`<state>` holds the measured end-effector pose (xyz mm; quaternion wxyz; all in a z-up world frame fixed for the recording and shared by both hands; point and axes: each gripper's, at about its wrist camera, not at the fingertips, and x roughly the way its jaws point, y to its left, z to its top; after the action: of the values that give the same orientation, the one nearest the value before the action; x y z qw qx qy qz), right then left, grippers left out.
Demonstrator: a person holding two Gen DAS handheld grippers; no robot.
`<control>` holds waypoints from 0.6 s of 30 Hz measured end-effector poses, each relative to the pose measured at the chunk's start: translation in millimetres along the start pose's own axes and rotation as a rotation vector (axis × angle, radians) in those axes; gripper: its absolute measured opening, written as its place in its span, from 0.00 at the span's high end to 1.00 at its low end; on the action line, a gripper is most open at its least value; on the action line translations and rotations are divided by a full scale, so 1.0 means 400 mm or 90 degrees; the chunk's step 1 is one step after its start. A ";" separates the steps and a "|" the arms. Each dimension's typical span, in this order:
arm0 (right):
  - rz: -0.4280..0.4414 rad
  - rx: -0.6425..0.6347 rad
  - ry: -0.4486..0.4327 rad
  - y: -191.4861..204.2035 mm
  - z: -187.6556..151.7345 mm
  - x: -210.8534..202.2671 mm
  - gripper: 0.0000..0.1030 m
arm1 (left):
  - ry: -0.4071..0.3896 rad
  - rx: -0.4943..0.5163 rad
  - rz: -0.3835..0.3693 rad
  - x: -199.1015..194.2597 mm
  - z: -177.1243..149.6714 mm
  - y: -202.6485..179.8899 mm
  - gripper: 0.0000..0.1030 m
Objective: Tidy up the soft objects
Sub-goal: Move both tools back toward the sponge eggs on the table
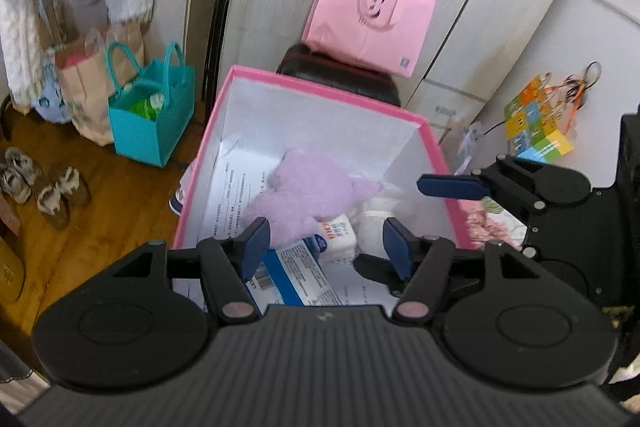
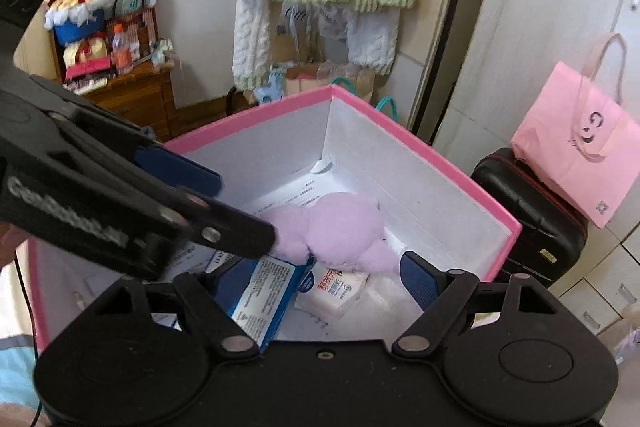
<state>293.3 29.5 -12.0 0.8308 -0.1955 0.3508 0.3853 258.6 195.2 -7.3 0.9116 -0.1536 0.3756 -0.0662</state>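
I've got both tongs over the pink box [image 1: 434, 143] | left tongs [image 1: 326, 241] released | right tongs [image 2: 320, 267] released, empty | purple plush [image 1: 308, 191] lying inside, box walls clear all round

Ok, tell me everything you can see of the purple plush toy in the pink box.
The purple plush toy is a fuzzy, pale lilac stuffed figure with rounded lumps that look like a head and limbs; no face shows. It lies loose on the bottom of the pink box, on printed paper sheets, partly over a white tissue pack and beside a blue-and-white package. Neither set of tongs grips it.
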 end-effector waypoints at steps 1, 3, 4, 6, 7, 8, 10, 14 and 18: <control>0.002 0.003 -0.007 0.003 -0.007 -0.019 0.17 | -0.008 0.002 -0.003 -0.018 -0.002 -0.003 0.39; 0.003 0.010 -0.018 0.007 -0.019 -0.059 0.17 | -0.022 0.014 -0.009 -0.060 -0.008 -0.013 0.39; 0.001 0.012 -0.022 0.010 -0.024 -0.076 0.17 | -0.030 0.021 -0.011 -0.080 -0.013 -0.019 0.39; -0.005 0.011 -0.028 0.017 -0.034 -0.112 0.17 | -0.045 0.037 -0.013 -0.115 -0.024 -0.031 0.37; -0.008 0.012 -0.031 0.021 -0.039 -0.130 0.17 | -0.049 0.041 -0.011 -0.125 -0.031 -0.033 0.37; -0.011 0.014 -0.032 0.025 -0.043 -0.148 0.17 | -0.050 0.049 -0.008 -0.138 -0.039 -0.040 0.37; -0.013 0.019 -0.035 0.031 -0.050 -0.179 0.17 | -0.050 0.063 -0.013 -0.162 -0.053 -0.055 0.37; -0.014 0.022 -0.040 0.047 -0.069 -0.241 0.17 | -0.055 0.089 -0.025 -0.215 -0.087 -0.085 0.35; -0.019 0.022 -0.050 0.066 -0.091 -0.307 0.17 | -0.060 0.118 -0.040 -0.269 -0.122 -0.123 0.32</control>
<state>200.9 -37.5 51.9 0.8530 -0.1708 0.3217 0.3738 147.5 163.0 47.7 0.9359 -0.0837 0.3197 -0.1220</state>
